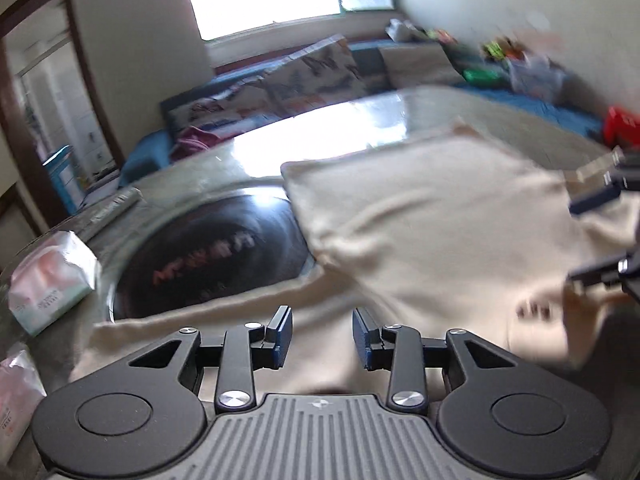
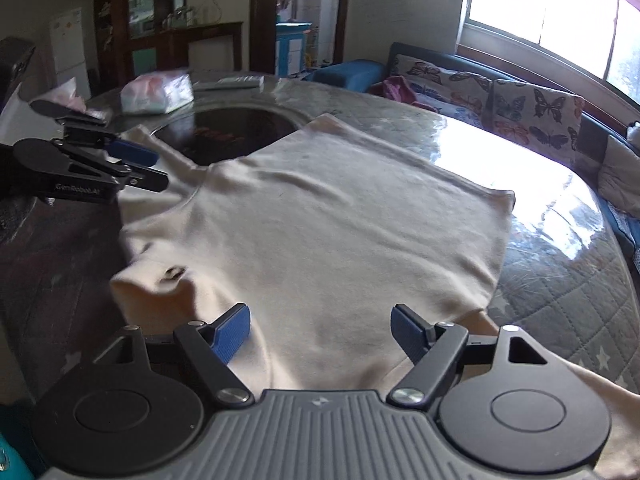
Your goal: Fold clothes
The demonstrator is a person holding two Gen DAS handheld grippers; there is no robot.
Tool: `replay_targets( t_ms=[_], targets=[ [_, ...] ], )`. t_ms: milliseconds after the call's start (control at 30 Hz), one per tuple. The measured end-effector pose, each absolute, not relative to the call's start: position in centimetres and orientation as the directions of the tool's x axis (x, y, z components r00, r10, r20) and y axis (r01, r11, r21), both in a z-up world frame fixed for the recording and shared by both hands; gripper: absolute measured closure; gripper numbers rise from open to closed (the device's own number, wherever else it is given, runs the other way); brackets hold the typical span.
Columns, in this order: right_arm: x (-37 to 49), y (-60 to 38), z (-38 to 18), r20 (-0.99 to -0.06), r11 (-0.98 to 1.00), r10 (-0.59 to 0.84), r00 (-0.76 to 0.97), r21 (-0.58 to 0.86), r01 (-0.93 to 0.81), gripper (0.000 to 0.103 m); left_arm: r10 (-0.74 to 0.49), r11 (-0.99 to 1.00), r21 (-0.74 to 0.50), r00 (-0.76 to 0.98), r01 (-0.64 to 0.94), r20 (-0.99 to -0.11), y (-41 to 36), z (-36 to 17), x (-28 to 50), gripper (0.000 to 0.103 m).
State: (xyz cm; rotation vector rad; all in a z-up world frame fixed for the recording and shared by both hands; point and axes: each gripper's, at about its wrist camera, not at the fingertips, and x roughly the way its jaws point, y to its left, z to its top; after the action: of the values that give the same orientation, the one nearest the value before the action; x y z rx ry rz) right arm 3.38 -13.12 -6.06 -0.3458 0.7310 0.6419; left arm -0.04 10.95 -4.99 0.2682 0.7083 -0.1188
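**Cream shirt spread on a cluttered round table, both grippers released**

A cream shirt (image 2: 320, 216) lies spread over a round table (image 2: 560, 280) covered with grey quilted cloth under clear plastic. In the right wrist view its hem end reaches toward 12 o'clock and a sleeve (image 2: 160, 140) runs out toward 10 o'clock, across the edge of a dark round inset (image 2: 236, 128) in the tabletop.

The right gripper (image 2: 320, 330) hovers over the near part of the shirt, its blue-padded fingers spread wide with nothing between them. The left gripper (image 1: 322, 338) is likewise parted and empty above the cloth; in the right wrist view it enters at 9 o'clock, just beside the sleeve.

Around the shirt: a soft tissue pack (image 2: 158, 96) sits beyond the inset at 11 o'clock, with a flat remote-like item (image 2: 234, 83) beside it. A butterfly-print sofa (image 2: 520, 108) curves behind the table from 12 to 3 o'clock, below a bright window (image 2: 552, 12). A pink garment (image 2: 394, 90) lies on the sofa.
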Motion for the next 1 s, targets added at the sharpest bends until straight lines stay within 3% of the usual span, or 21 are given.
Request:
replay_targets(
  t_ms=[167, 300, 467, 733, 1000],
  targets=[
    [2.1, -13.3, -5.9, -0.698, 0.743, 0.419, 0.581, -0.104, -0.661, 0.024, 0.002, 0.935, 0.276, 0.772, 0.225, -0.635, 9.9, -5.0, -1.1, 0.066],
    [1.6, -15.0, -4.9, -0.671, 0.781, 0.423, 0.609, -0.071, -0.621, 0.017, -0.038, 0.943, 0.24, 0.789, 0.232, -0.613, 9.2, -3.5, -0.6, 0.066],
    [1.1, -18.6, -4.5, -0.655, 0.865, 0.366, 0.661, -0.022, -0.5, 0.018, -0.162, 0.943, 0.136, 0.779, 0.303, -0.606, 6.4, -2.6, 1.2, 0.066],
    [2.1, -27.3, -5.0, -0.66, 0.982, 0.135, 0.739, -0.012, -0.19, 0.032, -0.312, 0.887, 0.083, 0.723, 0.453, -0.617, 0.5, -3.7, 2.1, 0.065],
    [3.8, -33.9, -6.6, -0.677, 0.999, -0.028, 0.736, 0.008, 0.045, 0.044, -0.347, 0.858, 0.084, 0.693, 0.507, -0.632, -1.9, -4.2, 2.1, 0.062]
  ],
)
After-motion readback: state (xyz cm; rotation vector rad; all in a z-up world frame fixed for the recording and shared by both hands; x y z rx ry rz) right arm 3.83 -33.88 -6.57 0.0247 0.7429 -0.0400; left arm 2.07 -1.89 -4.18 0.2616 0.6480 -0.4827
